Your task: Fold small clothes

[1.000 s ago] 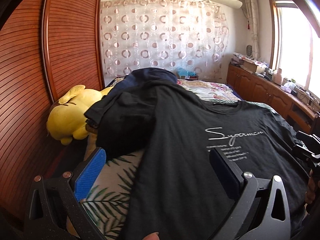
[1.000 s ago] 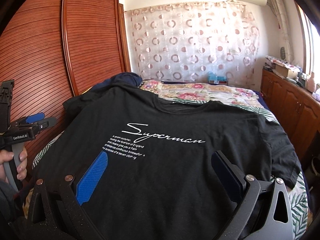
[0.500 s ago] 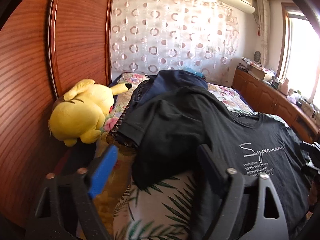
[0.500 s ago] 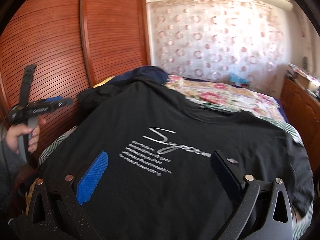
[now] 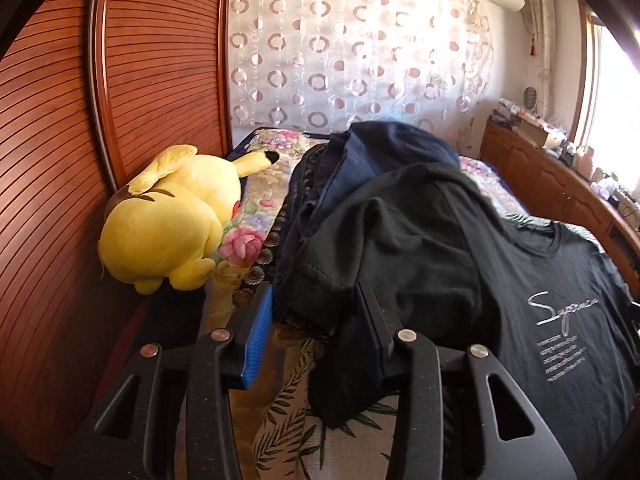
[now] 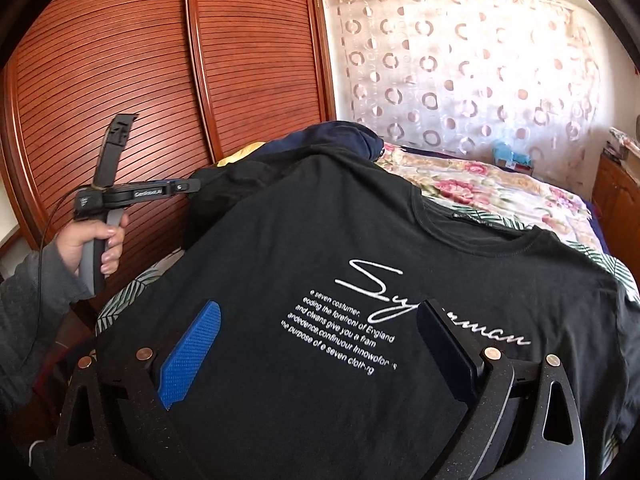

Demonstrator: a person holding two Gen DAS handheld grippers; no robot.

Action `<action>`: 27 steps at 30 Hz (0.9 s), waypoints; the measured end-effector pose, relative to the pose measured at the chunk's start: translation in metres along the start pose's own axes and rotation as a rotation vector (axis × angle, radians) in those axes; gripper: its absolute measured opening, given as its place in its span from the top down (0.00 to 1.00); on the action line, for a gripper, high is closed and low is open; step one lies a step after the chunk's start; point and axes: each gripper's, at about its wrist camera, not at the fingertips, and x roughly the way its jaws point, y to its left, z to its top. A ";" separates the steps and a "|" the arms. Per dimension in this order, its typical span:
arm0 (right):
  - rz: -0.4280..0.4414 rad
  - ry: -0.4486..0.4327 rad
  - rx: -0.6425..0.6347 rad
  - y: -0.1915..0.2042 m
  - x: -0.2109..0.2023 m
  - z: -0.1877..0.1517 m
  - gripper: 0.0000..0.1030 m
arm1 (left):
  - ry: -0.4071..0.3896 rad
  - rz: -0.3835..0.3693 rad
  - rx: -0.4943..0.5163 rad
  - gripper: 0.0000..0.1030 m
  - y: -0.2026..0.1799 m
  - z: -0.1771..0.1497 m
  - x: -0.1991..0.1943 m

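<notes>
A black T-shirt [image 6: 280, 248] with white "Superman" lettering lies spread face up on the bed. Its left sleeve [image 5: 360, 248] is bunched up over a pile of dark clothes. My left gripper [image 5: 316, 320] sits low at that sleeve's hem. Its jaws are closing, with the hem's edge between them and a gap still showing beside the blue pad [image 5: 260, 328]. In the right wrist view a hand holds the left gripper [image 6: 188, 187] at the shirt's left side. My right gripper [image 6: 320, 344] hovers open over the printed chest, nothing between its fingers.
A yellow plush toy [image 5: 168, 232] lies at the bed's left edge against the slatted wooden wardrobe [image 5: 60, 160]. Navy clothes [image 5: 384, 148] are heaped behind the sleeve. The bed cover [image 5: 288, 420] has leaf and flower prints. A wooden cabinet [image 5: 540, 176] runs along the right.
My left gripper has travelled left from over the shirt's body to the sleeve, and its jaws have narrowed. The right gripper stays open over the print, its view swung slightly.
</notes>
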 end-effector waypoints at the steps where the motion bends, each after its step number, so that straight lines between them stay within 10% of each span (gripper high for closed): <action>1: 0.002 0.000 0.004 0.001 -0.001 0.000 0.04 | -0.003 -0.005 0.002 0.60 0.000 -0.001 -0.001; 7: -0.005 -0.016 0.033 -0.005 -0.008 -0.002 0.04 | -0.070 -0.015 0.005 0.94 -0.005 -0.002 -0.019; 27: -0.031 -0.048 0.155 -0.035 -0.027 -0.012 0.04 | -0.139 -0.315 0.110 0.96 -0.118 0.053 -0.057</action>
